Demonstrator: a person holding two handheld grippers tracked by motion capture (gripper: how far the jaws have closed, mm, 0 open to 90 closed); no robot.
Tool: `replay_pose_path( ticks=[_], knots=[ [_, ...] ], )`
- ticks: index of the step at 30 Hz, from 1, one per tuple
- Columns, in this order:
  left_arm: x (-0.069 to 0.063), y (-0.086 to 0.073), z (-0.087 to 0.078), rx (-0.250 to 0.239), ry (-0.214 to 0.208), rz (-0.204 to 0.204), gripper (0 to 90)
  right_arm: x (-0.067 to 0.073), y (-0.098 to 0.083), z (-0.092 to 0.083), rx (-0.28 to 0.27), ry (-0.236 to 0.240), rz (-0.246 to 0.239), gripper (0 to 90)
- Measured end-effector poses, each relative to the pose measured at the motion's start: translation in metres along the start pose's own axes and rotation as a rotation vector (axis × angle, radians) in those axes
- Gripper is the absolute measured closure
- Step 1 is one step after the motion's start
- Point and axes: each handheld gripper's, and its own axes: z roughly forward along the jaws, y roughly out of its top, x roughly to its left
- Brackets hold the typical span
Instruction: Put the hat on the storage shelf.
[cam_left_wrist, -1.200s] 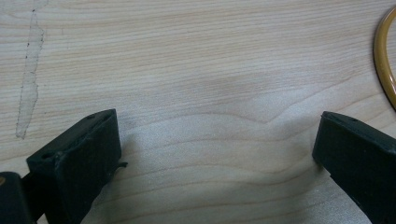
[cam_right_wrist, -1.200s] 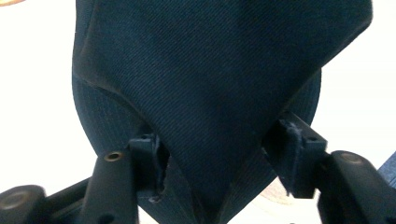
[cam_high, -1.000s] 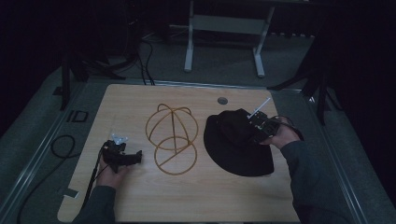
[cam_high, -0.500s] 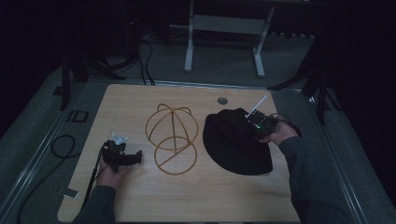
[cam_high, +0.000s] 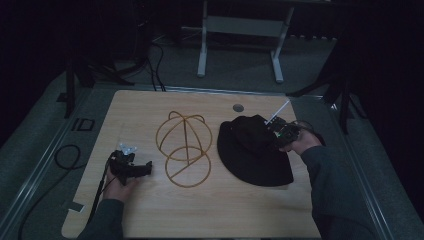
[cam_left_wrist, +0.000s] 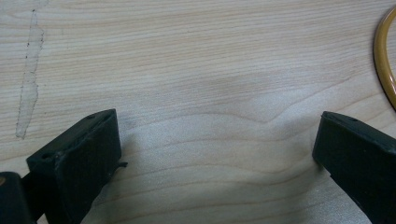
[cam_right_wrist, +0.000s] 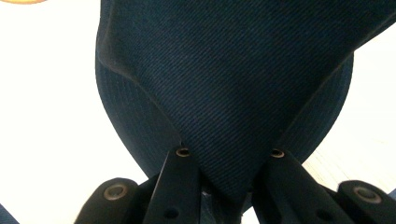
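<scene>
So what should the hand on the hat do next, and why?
Probably lift the black hat and carry it toward the wire hat stand. The right hand-held gripper has just closed on a fold of the hat's cloth, and the stand beside it is bare. The left hand-held gripper rests open.

Left tongs (cam_high: 131, 167) resting low, jaws wide apart, right tongs (cam_high: 280, 132) just clamped shut

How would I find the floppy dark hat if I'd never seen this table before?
Start at the light wooden table and find the golden wire frame in its middle. Just right of that frame lies the hat, with the right gripper pinching its fabric. It is the one soft, dark, round-brimmed thing; the frame beside it is thin bare wire.
</scene>
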Motion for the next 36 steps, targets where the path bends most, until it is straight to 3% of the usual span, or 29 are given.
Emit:
replay_pose_path(
  ticks=[36],
  knots=[
    [0.0,0.0,0.0,-0.002,0.001,-0.001,1.2,0.009,0.002,-0.031,-0.058,-0.008,-0.045,84.2]
  ],
)
